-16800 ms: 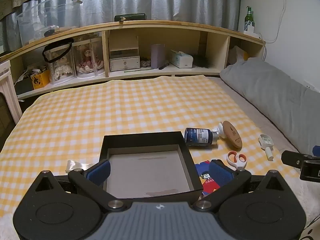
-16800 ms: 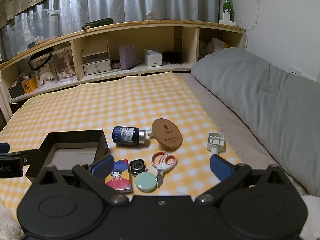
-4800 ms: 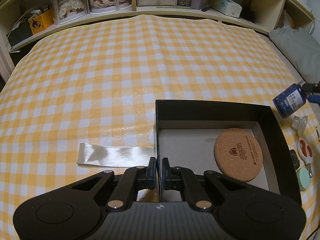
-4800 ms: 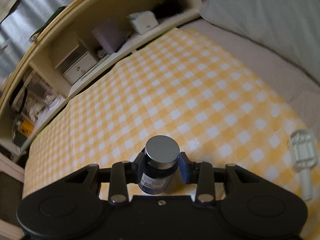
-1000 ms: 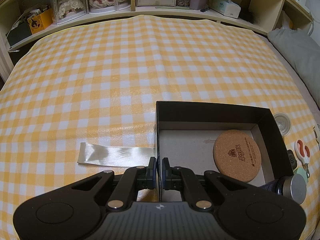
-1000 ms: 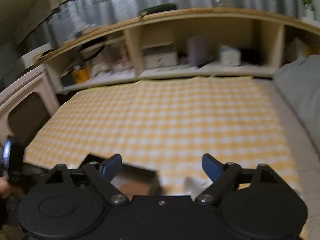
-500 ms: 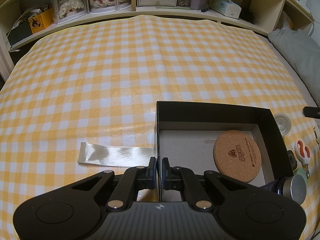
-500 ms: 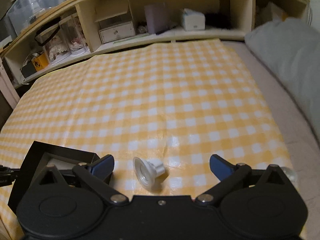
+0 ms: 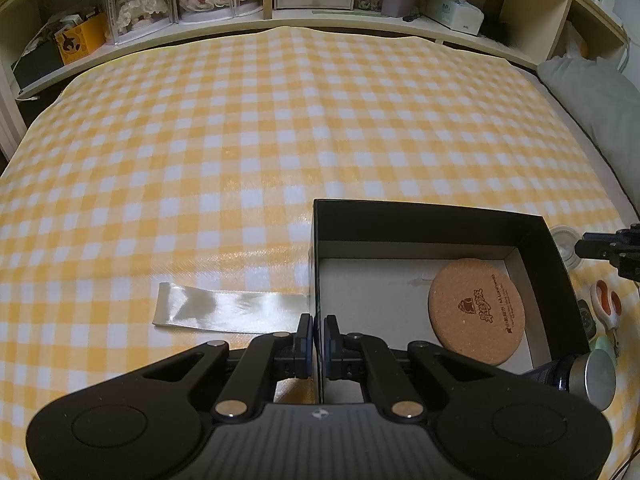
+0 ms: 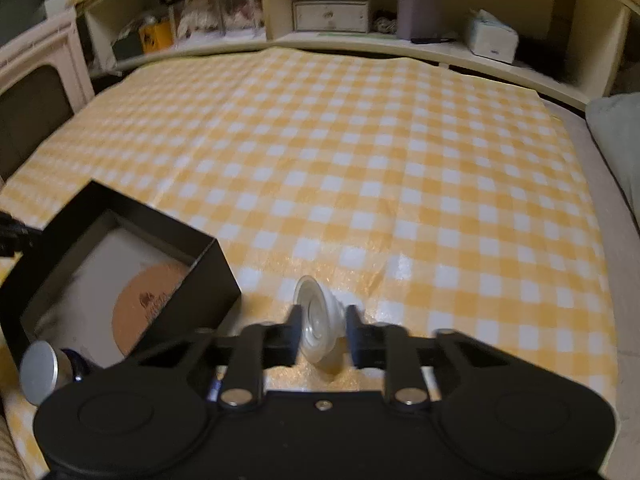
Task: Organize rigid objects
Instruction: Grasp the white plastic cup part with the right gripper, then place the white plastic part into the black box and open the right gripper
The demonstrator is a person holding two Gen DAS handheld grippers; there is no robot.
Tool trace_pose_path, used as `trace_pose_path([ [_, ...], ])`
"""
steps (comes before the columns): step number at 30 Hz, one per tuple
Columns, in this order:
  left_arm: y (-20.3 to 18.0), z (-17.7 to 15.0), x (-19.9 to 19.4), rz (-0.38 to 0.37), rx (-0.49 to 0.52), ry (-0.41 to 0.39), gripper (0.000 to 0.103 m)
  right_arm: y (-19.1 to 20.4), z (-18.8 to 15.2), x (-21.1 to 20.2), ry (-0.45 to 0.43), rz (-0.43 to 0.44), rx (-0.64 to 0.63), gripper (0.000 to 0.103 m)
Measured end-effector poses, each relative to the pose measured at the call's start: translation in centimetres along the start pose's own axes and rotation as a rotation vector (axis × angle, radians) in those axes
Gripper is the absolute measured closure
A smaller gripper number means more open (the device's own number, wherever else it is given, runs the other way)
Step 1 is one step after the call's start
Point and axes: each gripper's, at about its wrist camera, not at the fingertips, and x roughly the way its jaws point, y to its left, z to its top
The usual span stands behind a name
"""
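Note:
A black open box [image 9: 420, 216] sits on the yellow checked cloth. My left gripper [image 9: 319, 336] is shut on the box's near wall. Inside lie a round cork coaster [image 9: 476, 312] and, in the near right corner, a blue bottle with a silver cap [image 9: 588, 372]. Just past the box's right corner lies a small white plastic funnel-shaped piece [image 10: 318, 320]. My right gripper [image 10: 322, 334] is low over the cloth, its jaws closing with that piece between them and both pads against its sides. In the left wrist view the right gripper [image 9: 584, 250] shows at the right edge.
A shiny ribbon strip [image 9: 228, 308] lies left of the box. Orange-handled scissors [image 9: 608, 304], a watch [image 9: 586, 318] and a mint round case [image 9: 606, 346] lie to its right. Wooden shelves [image 9: 320, 24] line the far side and a grey pillow [image 9: 592, 96] lies at the right.
My right gripper came down onto the white piece and its wide jaws closed around it. The left gripper and the box have not moved.

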Motion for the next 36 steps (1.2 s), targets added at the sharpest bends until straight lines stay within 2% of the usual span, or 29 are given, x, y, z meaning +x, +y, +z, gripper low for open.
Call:
trace_pose_path([
  [2,0.1,0.0,0.1,0.0,-0.001,0.001,0.098,0.1,0.0,0.4,0.012,-0.01,-0.01,0.092],
  [10,0.4,0.1,0.3,-0.001,-0.001,0.001,0.098,-0.5,-0.5,0.9,0.056,-0.028,0.009,0.094],
  [16,0.4,0.1,0.3,-0.002,-0.001,0.001,0.098,-0.5,0.9,-0.8,0.0,-0.026,0.069,0.095],
  [21,0.4,0.1,0.3,-0.001,-0.001,0.002,0.098,0.2,2.7,-3.8,-0.115,0.094,0.165,0.095],
  [25,0.5,0.1,0.3,-0.002,-0.002,0.001,0.098,2.8,3.3,-5.2,-0.138,0.216,0.154,0.095],
  [30,0.5,0.1,0.4,-0.001,-0.001,0.001,0.098,7.8,2.7,-4.8,-0.049,0.349,0.094,0.095],
  [36,0.4,0.1,0.4,-0.002,-0.001,0.002,0.098,12.5,1.6,-2.7,0.078,0.363,-0.032,0.095],
])
